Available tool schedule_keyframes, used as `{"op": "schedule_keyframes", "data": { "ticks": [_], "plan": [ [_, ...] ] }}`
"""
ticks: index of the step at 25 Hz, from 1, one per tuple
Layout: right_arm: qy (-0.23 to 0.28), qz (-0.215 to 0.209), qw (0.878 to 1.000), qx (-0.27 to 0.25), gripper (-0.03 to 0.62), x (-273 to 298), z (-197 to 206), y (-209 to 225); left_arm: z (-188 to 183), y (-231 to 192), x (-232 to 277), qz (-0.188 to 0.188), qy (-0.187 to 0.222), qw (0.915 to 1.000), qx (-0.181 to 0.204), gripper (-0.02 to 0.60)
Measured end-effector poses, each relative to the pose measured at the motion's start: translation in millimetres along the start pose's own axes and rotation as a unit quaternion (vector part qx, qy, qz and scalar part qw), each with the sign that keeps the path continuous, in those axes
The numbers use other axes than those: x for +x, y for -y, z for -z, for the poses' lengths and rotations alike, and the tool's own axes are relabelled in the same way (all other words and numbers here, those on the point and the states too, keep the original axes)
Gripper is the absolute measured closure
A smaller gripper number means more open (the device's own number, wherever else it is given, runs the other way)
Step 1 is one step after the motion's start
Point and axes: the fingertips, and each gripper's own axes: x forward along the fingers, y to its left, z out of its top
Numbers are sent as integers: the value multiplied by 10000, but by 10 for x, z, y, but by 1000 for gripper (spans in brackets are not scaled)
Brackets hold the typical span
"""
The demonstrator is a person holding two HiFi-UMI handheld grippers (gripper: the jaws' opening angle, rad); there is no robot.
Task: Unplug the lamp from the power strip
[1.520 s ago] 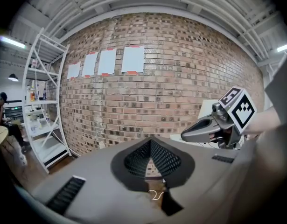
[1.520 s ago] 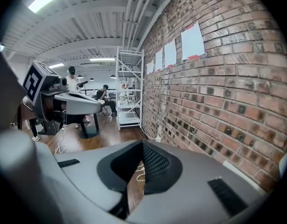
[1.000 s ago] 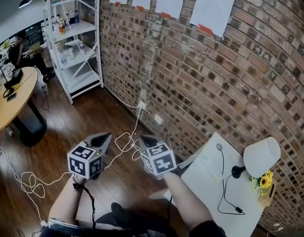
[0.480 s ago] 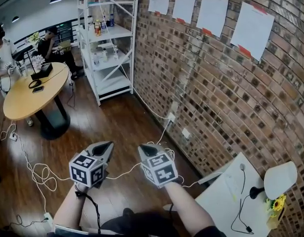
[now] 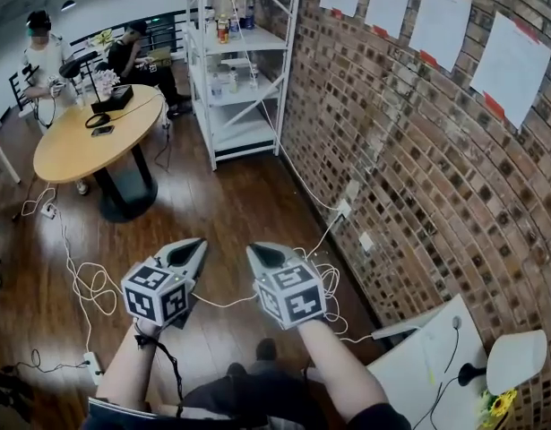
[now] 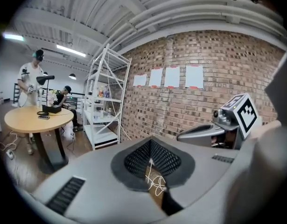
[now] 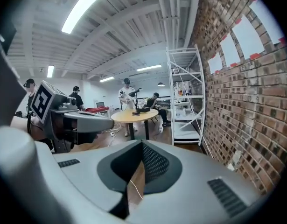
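- Left tongs (image 5: 193, 245): pressed together with nothing between them, held above the wooden floor (image 5: 221, 195).
- Right tongs (image 5: 253, 251): also pressed together and empty, just beside the left tongs and pointing the same way.
- Lamp (image 5: 517, 358): white shade on a dark base. It stands on the white worktop (image 5: 418, 365) at the lower right of the head view, against the brick wall (image 5: 418, 168) and well apart from both tongs.
- Dark cable (image 5: 441, 392): lies on the white worktop beside the lamp; its far end cannot be made out.
- White cables (image 5: 327, 280): coiled on the floor by the wall, with one rising to a wall socket (image 5: 344, 209).
- Power strip (image 5: 92, 363): a small white block on the floor at lower left; what is plugged into it cannot be told.
- Background: round wooden worktop (image 5: 78, 141), white shelf rack (image 5: 244, 61), paper sheets (image 5: 436, 25) on the wall.
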Motion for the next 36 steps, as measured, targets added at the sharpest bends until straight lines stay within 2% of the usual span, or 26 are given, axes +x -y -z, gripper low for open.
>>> {"op": "schedule_keyframes", "data": {
  "ticks": [6, 24, 36],
  "plan": [
    [76, -349, 9993, 123, 597, 151, -127, 64, 34, -121, 210, -160, -184, 9997, -55, 565],
    [-57, -886, 9960, 141, 599, 726, -266, 846, -261, -327, 1079, -529, -435, 9975, 173, 565],
    [-106, -1122, 9936, 102, 599, 1128, -396, 800, -250, -680, 1148, -625, -541, 9966, 23, 565]
  ]
}}
